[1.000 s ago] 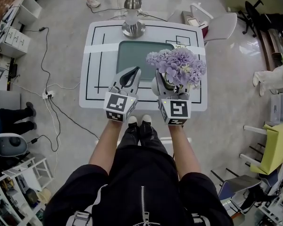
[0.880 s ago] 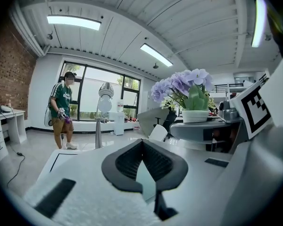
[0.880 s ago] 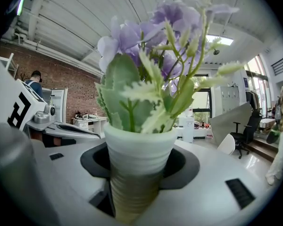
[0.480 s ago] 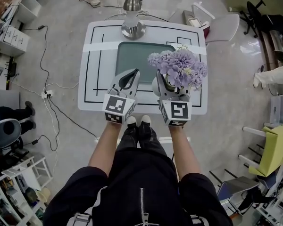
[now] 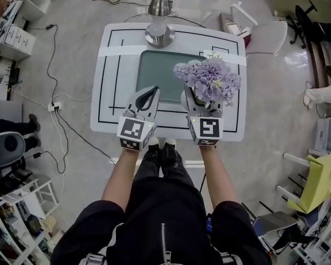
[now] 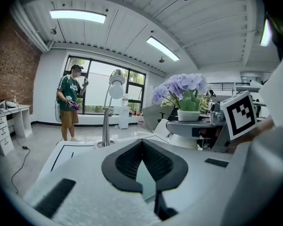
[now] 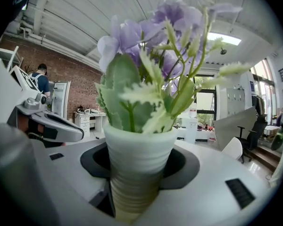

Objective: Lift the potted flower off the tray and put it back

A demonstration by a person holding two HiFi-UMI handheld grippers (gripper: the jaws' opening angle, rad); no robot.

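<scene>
The potted flower (image 5: 207,79), purple blooms in a white ribbed pot (image 7: 136,169), hangs in the air over the near right corner of the dark green tray (image 5: 157,68). My right gripper (image 5: 201,102) is shut on the pot, its dark pads against the pot's sides. In the left gripper view the potted flower (image 6: 184,92) shows at the right, well above the white table (image 5: 111,76). My left gripper (image 5: 147,95) hovers beside it over the tray's near edge, shut with nothing between its jaws; in its own view the left gripper (image 6: 142,143) has its tips meeting.
A silver desk lamp (image 5: 159,21) stands at the table's far edge behind the tray. A white chair (image 5: 260,32) sits at the far right corner. Cables (image 5: 60,106) run over the floor at the left. A person (image 6: 68,106) stands far off by the windows.
Both grippers have drawn slightly back toward the table's near edge and sunk a little. The potted flower went along in the right gripper.
</scene>
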